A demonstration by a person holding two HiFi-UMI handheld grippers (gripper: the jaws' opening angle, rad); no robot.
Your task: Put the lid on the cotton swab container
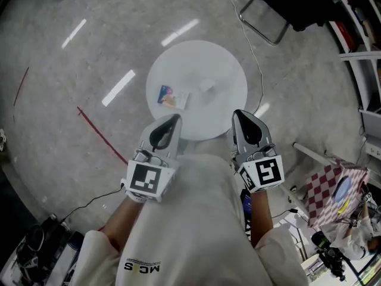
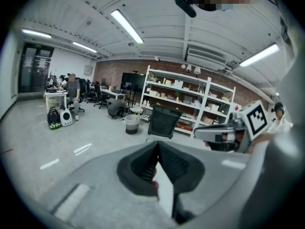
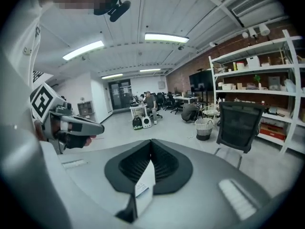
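Note:
In the head view a round white table (image 1: 229,109) carries a small box with a colourful label (image 1: 171,97), seemingly the cotton swab container. A pale, clear piece (image 1: 206,85) lies just right of it, perhaps the lid; it is too small to tell. My left gripper (image 1: 171,121) and right gripper (image 1: 240,115) are held close to the person's chest, at the table's near edge, short of both items. Both are shut and hold nothing. The left gripper view (image 2: 157,145) and right gripper view (image 3: 151,142) look out level across the room, so the table is hidden there.
A black chair (image 1: 280,11) stands beyond the table and a checkered bag (image 1: 330,189) sits on the floor at the right. Red tape lines (image 1: 101,136) cross the grey floor. The gripper views show shelving (image 2: 190,99), an office chair (image 3: 238,125) and people at desks (image 3: 148,104).

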